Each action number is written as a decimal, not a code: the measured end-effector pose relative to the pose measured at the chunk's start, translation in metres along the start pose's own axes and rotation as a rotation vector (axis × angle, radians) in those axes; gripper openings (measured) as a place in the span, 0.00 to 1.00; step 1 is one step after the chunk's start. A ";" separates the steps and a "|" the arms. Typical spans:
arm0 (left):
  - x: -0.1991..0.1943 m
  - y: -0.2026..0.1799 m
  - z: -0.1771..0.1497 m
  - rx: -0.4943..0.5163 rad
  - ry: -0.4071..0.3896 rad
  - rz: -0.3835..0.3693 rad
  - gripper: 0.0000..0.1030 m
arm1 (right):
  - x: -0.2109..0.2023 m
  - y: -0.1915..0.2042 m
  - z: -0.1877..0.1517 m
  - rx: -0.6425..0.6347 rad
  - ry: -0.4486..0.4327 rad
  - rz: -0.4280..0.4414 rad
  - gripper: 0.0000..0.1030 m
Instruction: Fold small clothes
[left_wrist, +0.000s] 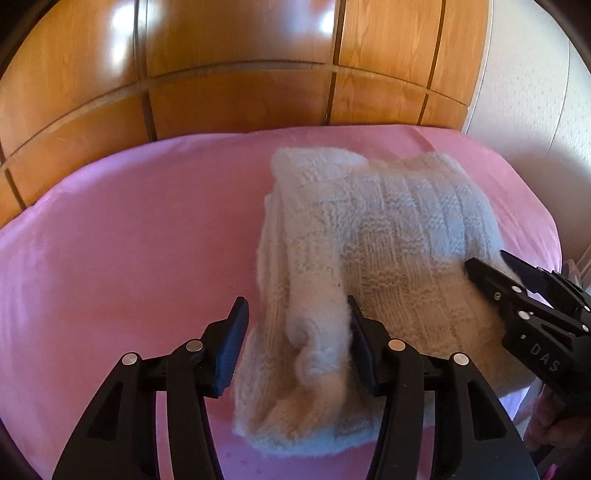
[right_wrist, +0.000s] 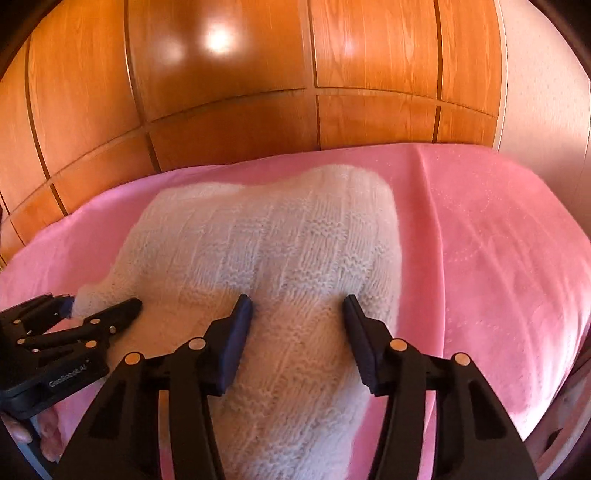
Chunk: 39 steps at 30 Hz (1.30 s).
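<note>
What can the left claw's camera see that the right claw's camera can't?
Only the left wrist view shows the sweater's folded-over sleeve lying between the left claw, jaws apart, plus the sweater's left edge. Only the right wrist view shows the wide bare stretch of pink sheet to the sweater's right, and a fingertip. Both show the white knitted sweater, the wooden wardrobe and the right claw.

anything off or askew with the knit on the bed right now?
Mostly tidy. The white knitted garment lies folded on the pink sheet, but one folded-over strip at its near left edge looks bunched and puffed rather than flat, between the left gripper fingers. No damage visible.
</note>
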<state>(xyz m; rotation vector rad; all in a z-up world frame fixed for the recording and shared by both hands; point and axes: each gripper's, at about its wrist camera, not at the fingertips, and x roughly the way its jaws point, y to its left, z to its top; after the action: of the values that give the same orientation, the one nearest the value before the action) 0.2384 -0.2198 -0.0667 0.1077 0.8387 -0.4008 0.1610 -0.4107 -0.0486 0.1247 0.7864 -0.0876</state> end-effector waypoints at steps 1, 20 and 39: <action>-0.003 0.002 -0.001 -0.010 -0.007 -0.001 0.50 | 0.001 0.000 0.002 0.004 0.002 0.001 0.50; -0.058 0.015 -0.013 -0.101 -0.105 0.033 0.63 | -0.020 0.016 -0.016 0.027 0.046 -0.003 0.88; -0.092 0.037 -0.031 -0.150 -0.157 0.107 0.78 | -0.052 0.027 -0.016 0.068 -0.004 -0.108 0.98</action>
<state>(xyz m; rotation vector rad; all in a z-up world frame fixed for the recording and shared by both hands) 0.1756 -0.1503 -0.0214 -0.0182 0.7018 -0.2417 0.1164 -0.3801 -0.0203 0.1458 0.7867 -0.2170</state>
